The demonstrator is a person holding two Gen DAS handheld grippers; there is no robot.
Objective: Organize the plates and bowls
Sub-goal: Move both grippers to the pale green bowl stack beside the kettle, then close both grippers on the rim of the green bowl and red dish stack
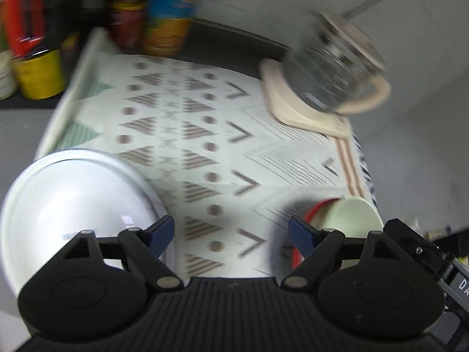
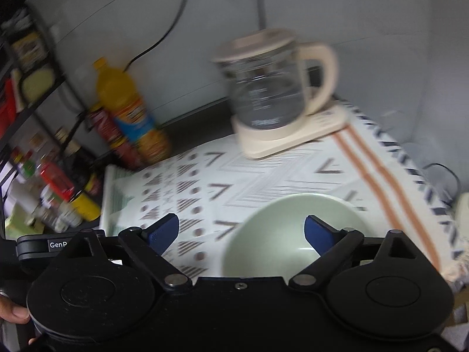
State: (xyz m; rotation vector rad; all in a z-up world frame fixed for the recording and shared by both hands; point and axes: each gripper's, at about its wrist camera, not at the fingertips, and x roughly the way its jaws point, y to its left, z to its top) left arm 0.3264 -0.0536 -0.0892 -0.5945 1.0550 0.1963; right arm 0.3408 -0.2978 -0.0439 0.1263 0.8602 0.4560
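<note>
In the left wrist view a white bowl [image 1: 73,205] rests on the patterned cloth [image 1: 205,135] at lower left, just beyond my left finger. My left gripper [image 1: 231,228] stands open above the cloth with nothing between its fingers. At lower right lies a pale green bowl [image 1: 354,220] with a red rim [image 1: 310,214] showing beside it. In the right wrist view the pale green bowl [image 2: 278,234] sits upright on the cloth [image 2: 263,173]. My right gripper [image 2: 241,223] is open above it, its right finger over the bowl's hollow and touching nothing.
A glass kettle [image 2: 266,88] on a cream base [image 2: 293,138] stands at the cloth's far right corner. Bottles [image 2: 129,111] and cans [image 1: 38,73] crowd the far left beside a wire rack [image 2: 26,67]. A grey wall closes the back. The cloth's right edge drops off.
</note>
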